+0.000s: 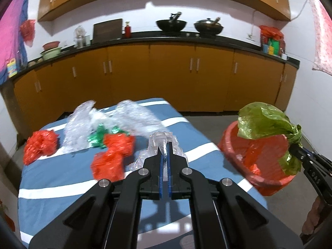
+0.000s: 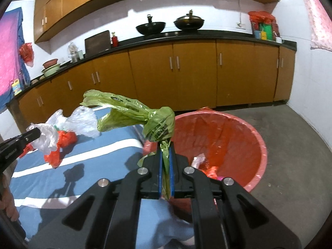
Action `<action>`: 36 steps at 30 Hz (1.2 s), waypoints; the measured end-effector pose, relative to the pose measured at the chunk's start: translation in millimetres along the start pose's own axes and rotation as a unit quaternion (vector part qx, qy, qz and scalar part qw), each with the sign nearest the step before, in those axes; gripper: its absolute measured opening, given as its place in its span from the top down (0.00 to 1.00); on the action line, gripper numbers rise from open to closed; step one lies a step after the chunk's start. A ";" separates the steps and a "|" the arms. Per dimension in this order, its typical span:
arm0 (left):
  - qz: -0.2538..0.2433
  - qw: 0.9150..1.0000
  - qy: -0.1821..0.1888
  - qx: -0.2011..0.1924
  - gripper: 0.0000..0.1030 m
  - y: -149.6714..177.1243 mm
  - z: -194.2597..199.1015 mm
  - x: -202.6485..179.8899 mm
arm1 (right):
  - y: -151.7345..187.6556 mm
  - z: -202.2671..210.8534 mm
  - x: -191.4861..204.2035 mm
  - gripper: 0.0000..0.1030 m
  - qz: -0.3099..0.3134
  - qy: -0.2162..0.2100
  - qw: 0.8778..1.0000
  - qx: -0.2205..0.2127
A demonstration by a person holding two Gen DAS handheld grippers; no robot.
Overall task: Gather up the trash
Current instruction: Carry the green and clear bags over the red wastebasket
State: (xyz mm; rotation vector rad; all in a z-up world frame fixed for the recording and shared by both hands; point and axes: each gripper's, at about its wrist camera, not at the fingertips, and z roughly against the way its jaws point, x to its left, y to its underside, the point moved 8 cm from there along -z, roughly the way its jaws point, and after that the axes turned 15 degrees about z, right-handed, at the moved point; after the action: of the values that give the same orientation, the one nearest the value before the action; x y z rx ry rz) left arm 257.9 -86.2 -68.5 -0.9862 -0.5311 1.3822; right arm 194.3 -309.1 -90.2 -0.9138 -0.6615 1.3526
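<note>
My left gripper (image 1: 165, 145) is shut on a clear plastic bag (image 1: 166, 139) above the blue striped table (image 1: 62, 186); the bag also shows in the right wrist view (image 2: 46, 137). My right gripper (image 2: 165, 145) is shut on a green plastic bag (image 2: 145, 116) and holds it at the near rim of the red bin (image 2: 238, 137). In the left wrist view the green bag (image 1: 261, 120) hangs over the bin (image 1: 249, 166). Red crumpled bags (image 1: 112, 157), a green foil wrapper (image 1: 97, 137) and clear bubble wrap (image 1: 128, 116) lie on the table.
Another red crumpled bag (image 1: 39, 145) lies at the table's left edge. The bin holds some red and clear scraps (image 2: 207, 166) and stands on the grey floor (image 2: 290, 145) right of the table. Orange kitchen cabinets (image 1: 166, 78) run along the back wall.
</note>
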 end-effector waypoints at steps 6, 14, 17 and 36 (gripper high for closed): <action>-0.017 1.000 0.022 0.002 0.97 -0.4 -8.4 -36.1 | 5.4 0.3 -28.1 0.93 -0.011 0.016 1.000 0.001; -0.033 0.998 0.048 0.007 0.97 4.6 -15.9 -78.5 | 14.0 -1.4 -59.0 0.93 -0.025 0.033 0.999 0.005; -0.039 0.997 0.059 0.008 0.97 6.4 -19.0 -94.3 | 15.5 -4.2 -70.8 0.93 -0.029 0.038 0.999 0.006; -0.057 0.992 0.110 0.026 0.97 20.4 -49.4 -162.4 | 19.3 -27.4 -115.0 0.93 -0.050 0.057 0.997 0.014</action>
State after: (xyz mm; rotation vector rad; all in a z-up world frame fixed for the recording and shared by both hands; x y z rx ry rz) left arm 260.0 -257.1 -74.0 -1.0351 -0.3776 1.1640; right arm 192.2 -427.5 -108.6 -0.9152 -0.5917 1.2094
